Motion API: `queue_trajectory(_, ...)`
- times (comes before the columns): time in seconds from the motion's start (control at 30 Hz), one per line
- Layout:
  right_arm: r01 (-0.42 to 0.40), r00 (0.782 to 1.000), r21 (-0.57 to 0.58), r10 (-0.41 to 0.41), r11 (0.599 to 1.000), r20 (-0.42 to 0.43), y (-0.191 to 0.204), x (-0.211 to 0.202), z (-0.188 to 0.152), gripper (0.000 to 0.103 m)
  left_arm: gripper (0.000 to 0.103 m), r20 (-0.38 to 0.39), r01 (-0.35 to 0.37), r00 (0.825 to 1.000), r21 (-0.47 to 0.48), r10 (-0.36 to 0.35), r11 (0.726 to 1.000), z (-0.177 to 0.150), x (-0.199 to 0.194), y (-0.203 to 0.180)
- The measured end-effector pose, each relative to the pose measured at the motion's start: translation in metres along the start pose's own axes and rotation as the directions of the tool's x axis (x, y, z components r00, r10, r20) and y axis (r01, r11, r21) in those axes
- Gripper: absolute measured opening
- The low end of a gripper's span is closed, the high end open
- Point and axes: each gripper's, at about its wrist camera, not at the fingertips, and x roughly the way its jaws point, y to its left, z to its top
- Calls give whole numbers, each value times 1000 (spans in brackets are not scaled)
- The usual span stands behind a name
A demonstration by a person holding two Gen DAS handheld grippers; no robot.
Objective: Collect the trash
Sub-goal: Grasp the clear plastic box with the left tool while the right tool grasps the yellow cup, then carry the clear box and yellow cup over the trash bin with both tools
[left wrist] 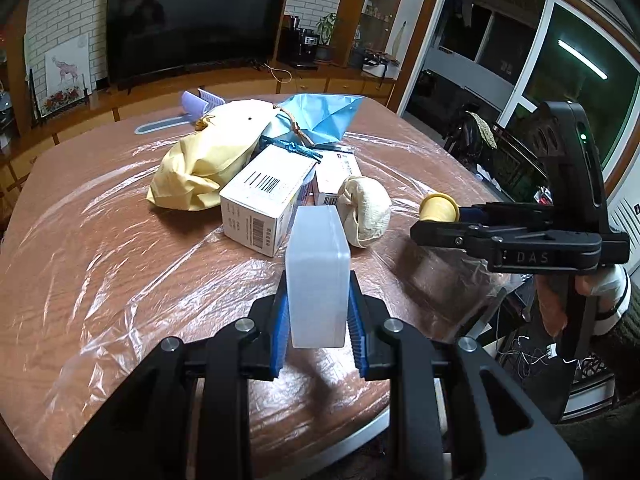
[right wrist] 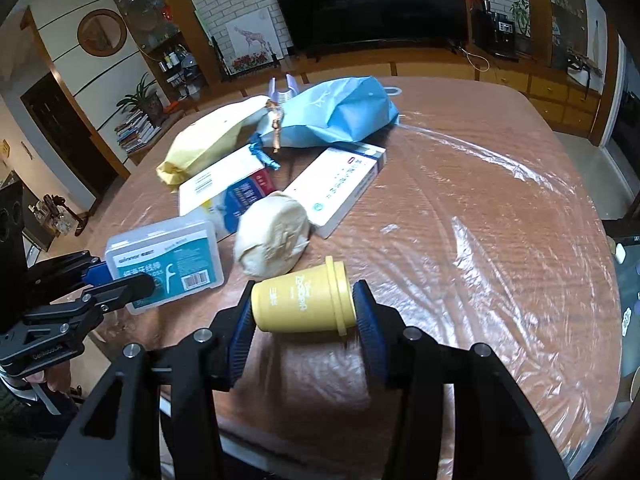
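Observation:
My left gripper (left wrist: pixel 318 312) is shut on a translucent plastic floss box (left wrist: pixel 318 276), held on edge above the table; the right wrist view shows the same box (right wrist: pixel 164 264) with its teal label. My right gripper (right wrist: pixel 304 312) is shut on a small yellow cup (right wrist: pixel 304 300) lying sideways between the blue pads, and the cup (left wrist: pixel 438 207) shows at the right in the left wrist view. Behind them on the table lie a crumpled cream wad (left wrist: pixel 366 210) (right wrist: pixel 274 240), a white barcode box (left wrist: pixel 266 196), a flat white carton (right wrist: pixel 340 188), a yellow bag (left wrist: pixel 208 156) and a blue bag (right wrist: pixel 336 114).
The wooden table (right wrist: pixel 480 220) is covered with clear plastic film. A purple item (left wrist: pixel 196 102) lies at its far side. A TV (left wrist: pixel 196 20) on a low cabinet stands beyond. To the right in the left wrist view the table edge drops to a floor with cables (left wrist: pixel 532 354).

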Motion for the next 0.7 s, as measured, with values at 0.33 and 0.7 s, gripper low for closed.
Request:
queue_trajectory(0.33, -32, 999, -14, 32, 999, 11, 19, -11, -5, 47, 28, 40, -10, 999, -8, 11, 1000, -3, -17, -4)
queue_trajectory(0.7, -95, 995, -40, 96, 995, 15, 43, -34, -26, 47, 28, 29, -7, 1000, 2, 7, 1000, -25, -42, -11)
